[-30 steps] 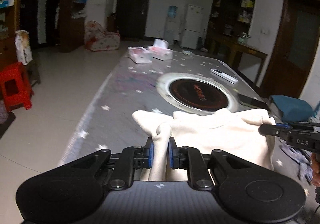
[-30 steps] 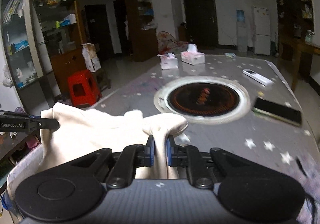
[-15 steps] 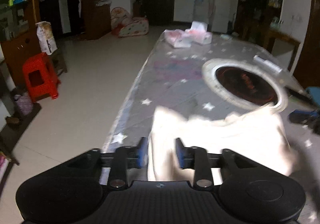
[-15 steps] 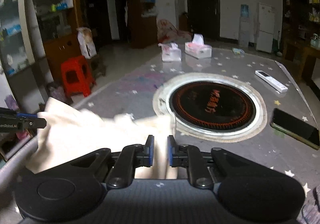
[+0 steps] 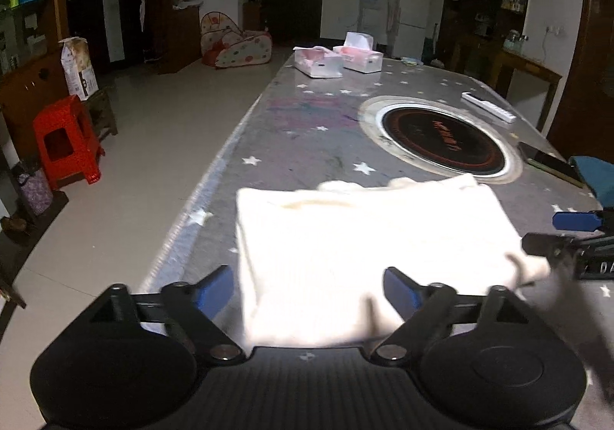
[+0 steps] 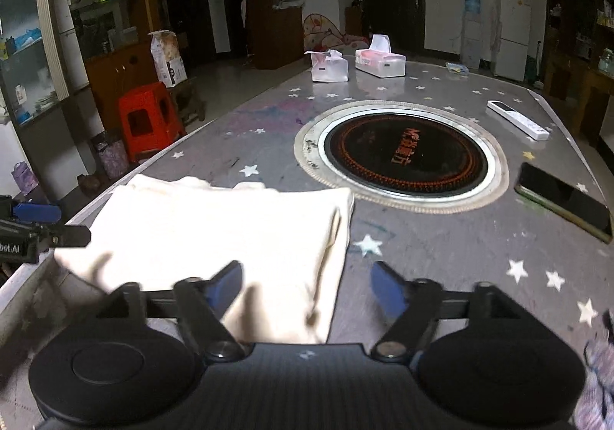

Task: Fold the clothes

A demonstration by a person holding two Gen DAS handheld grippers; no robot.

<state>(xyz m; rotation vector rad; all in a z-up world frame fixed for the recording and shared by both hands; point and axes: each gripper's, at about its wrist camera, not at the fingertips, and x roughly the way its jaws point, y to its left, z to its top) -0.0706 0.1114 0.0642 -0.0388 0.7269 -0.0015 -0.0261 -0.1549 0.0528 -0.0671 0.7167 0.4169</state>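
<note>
- The cream garment (image 5: pixel 368 253) lies folded at the table's (image 5: pixel 307 138) near edge; I judge it soft, light and floppy, best pinched at its near corners.
- My left gripper (image 5: pixel 309 290) is opening wide, cloth between the jaws but unpressed.
- My right gripper (image 6: pixel 307 286) is opening likewise, holding nothing.

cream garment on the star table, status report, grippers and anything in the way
Left gripper and right gripper jaws opening, nothing pinched. Cream folded garment flat on grey star-patterned table. Black phone off to the side, clear of it.
</note>
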